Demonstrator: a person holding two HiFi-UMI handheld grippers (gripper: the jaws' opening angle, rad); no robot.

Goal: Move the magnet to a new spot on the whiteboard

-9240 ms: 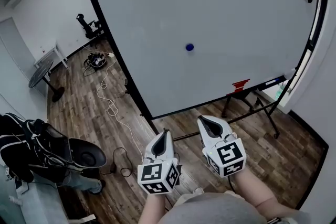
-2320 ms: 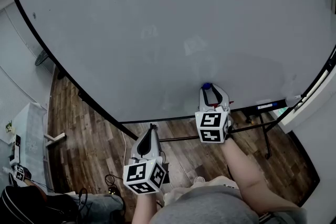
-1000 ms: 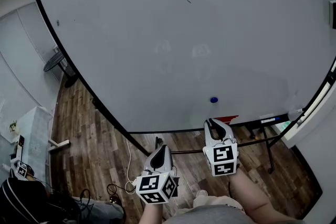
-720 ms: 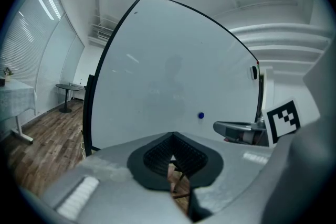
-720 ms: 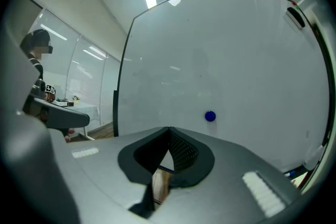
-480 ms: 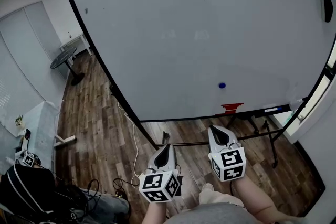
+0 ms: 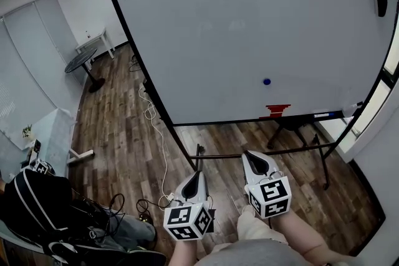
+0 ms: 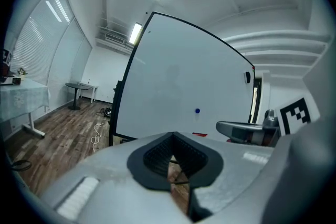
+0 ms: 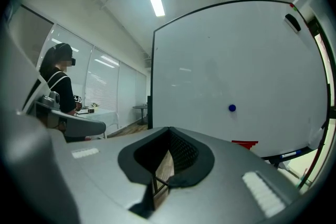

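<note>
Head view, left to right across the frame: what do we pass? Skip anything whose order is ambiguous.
black bag → round side table → white floor cable → left gripper → right gripper → small black block high on the whiteboard. Magnet skipped: it lines up with the right gripper.
</note>
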